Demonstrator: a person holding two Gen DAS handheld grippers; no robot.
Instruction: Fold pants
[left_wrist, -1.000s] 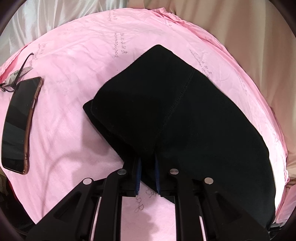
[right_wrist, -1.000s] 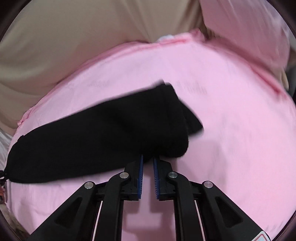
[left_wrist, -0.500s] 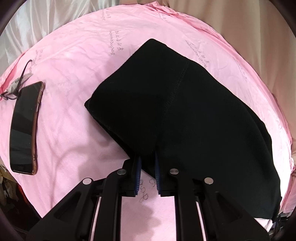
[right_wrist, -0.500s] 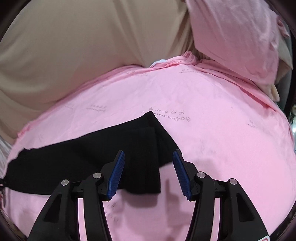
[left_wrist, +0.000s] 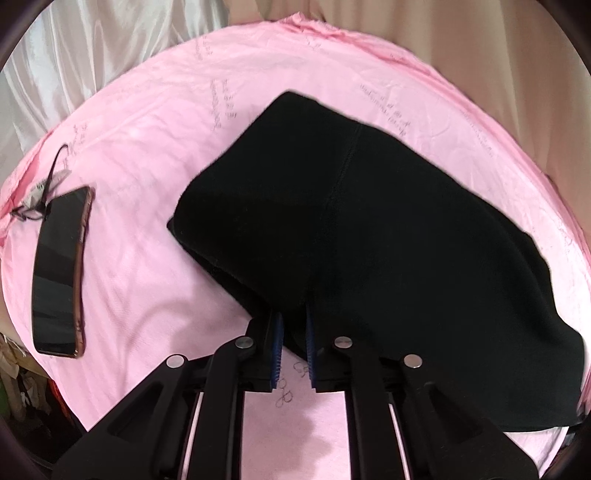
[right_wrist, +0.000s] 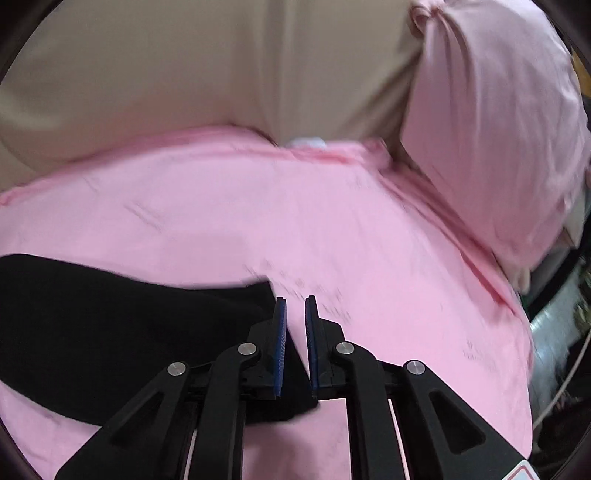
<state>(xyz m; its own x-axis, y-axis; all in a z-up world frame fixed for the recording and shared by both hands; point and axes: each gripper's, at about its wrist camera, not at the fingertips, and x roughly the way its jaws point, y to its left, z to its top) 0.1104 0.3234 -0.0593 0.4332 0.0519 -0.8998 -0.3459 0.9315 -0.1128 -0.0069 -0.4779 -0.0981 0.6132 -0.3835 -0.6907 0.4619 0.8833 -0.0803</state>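
Half a second back the right gripper (right_wrist: 295, 325) stood wide open over the folded end of the pants (right_wrist: 122, 332); since then its jaws have been closing and now sit nearly together, with the view swung a little to the right so that the black cloth lies mostly to the left of the fingers. Whether any cloth is caught between the blue pads (right_wrist: 281, 343) cannot be told: the tips show pink sheet (right_wrist: 332, 221) between them, while lower down black fabric lies behind the gap. On the other side, the left gripper (left_wrist: 293, 332) is clenched on the near edge of the pants (left_wrist: 369, 229), the cloth rising into the narrow slot between its pads much as it did a second ago. From there the pants spread away as a folded black slab on the pink sheet (left_wrist: 155, 155), a stitched seam running up the top layer. A dark phone (left_wrist: 59, 269) lies on the sheet well to the left of the pants, with a thin cord (left_wrist: 51, 177) near its far end. A pink pillow (right_wrist: 491, 147) sits at the far right corner of the sheet, and beige cloth (right_wrist: 184, 66) hangs behind.
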